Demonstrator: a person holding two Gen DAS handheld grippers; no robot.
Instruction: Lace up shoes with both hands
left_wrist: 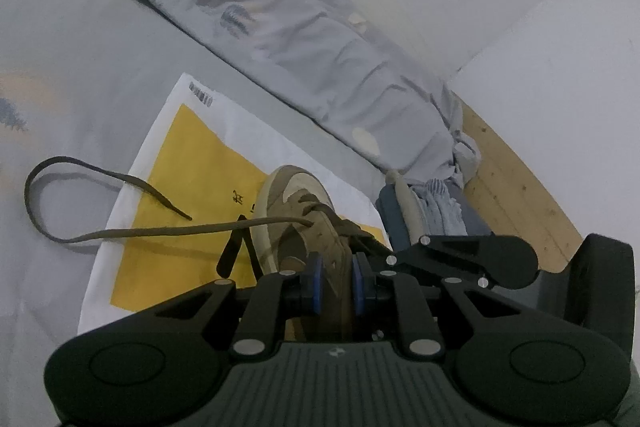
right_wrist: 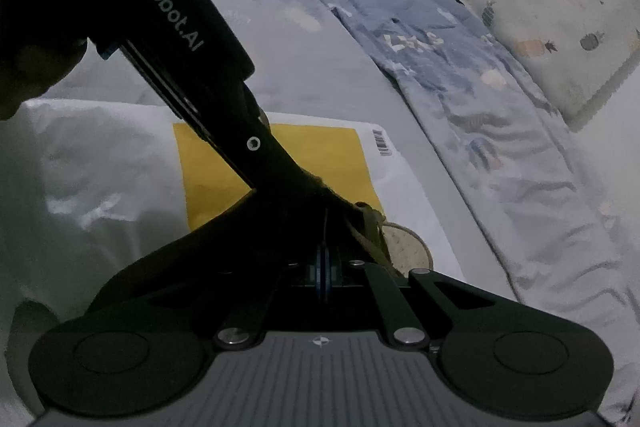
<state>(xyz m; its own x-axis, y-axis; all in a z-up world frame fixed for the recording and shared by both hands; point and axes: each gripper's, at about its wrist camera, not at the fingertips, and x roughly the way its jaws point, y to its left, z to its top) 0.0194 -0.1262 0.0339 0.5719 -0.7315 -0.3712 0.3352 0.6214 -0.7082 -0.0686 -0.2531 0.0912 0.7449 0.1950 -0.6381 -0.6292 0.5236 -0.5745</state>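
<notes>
A brown and tan sneaker (left_wrist: 296, 203) stands on a yellow-and-white bag (left_wrist: 192, 163). My left gripper (left_wrist: 337, 283) is shut on the sneaker's side wall, a blue pad on each face. One brown lace (left_wrist: 160, 231) leaves an eyelet, runs left, loops back and ends with its tip on the bag. A second dark lace end (left_wrist: 236, 247) hangs beside the sneaker. My right gripper (right_wrist: 324, 259) is shut just by the sneaker (right_wrist: 404, 243); nothing shows clearly between its pads. The left gripper's black housing (right_wrist: 180, 27) crosses the right wrist view and hides most of the sneaker.
The bag lies on a bed with a grey-blue sheet (left_wrist: 100, 67). A rumpled patterned quilt (left_wrist: 304, 39) runs along the far side, with a pineapple-print pillow (right_wrist: 560, 7) behind. A wooden board (left_wrist: 516, 187) and white panels (left_wrist: 560, 87) are at the right.
</notes>
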